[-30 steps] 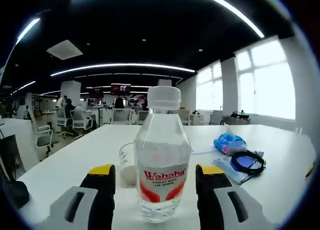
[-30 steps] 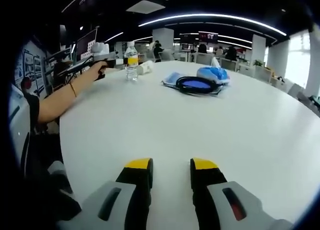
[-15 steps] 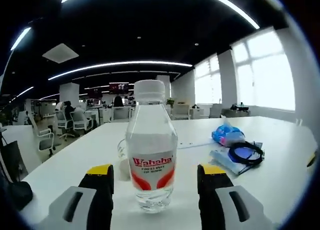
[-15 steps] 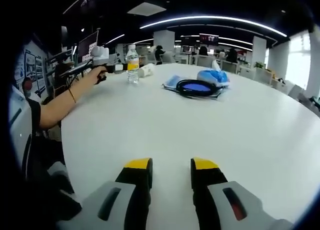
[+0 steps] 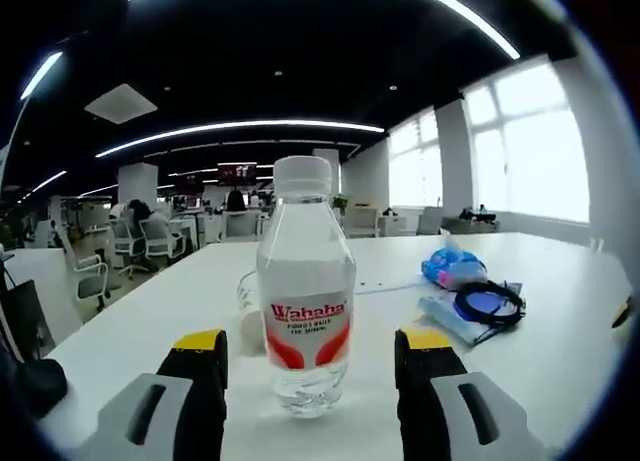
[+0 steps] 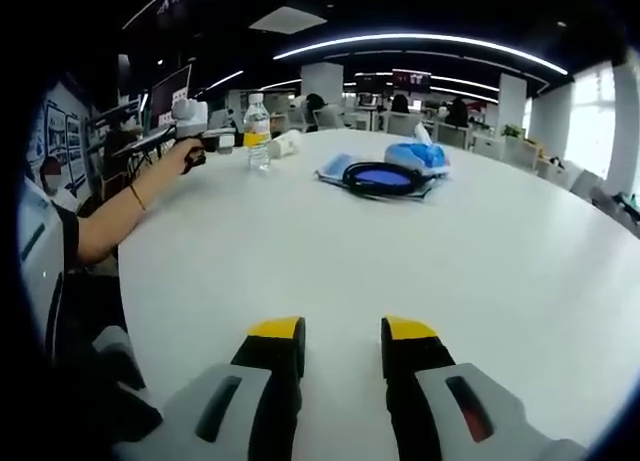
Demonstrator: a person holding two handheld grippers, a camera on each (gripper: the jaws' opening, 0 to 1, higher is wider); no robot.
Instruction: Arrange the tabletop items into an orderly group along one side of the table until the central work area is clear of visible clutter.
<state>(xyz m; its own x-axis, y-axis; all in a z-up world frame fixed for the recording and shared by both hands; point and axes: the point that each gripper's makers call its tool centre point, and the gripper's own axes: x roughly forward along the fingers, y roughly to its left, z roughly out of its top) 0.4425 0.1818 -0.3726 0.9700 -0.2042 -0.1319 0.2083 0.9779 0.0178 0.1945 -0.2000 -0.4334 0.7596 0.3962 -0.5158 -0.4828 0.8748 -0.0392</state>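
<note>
A clear Wahaha water bottle (image 5: pixel 305 301) with a white cap stands upright on the white table (image 5: pixel 130 331). My left gripper (image 5: pixel 314 345) is open, one jaw on each side of the bottle's lower half, and neither jaw touches it. In the right gripper view the same bottle (image 6: pixel 258 131) stands at the far left edge of the table, with the left gripper (image 6: pixel 212 139) beside it in a person's hand. My right gripper (image 6: pixel 340 331) is open low over bare table with nothing between its jaws.
A small clear cup (image 5: pixel 247 303) stands just behind the bottle. A blue packet (image 5: pixel 455 268) and a black cable coil (image 5: pixel 487 303) on a blue sheet lie to the right. A person's forearm (image 6: pixel 120 206) reaches over the table edge. Office chairs and desks stand beyond.
The bottle looks slightly smaller and farther in the left gripper view, as the left gripper has eased back a little. The right gripper view has barely shifted.
</note>
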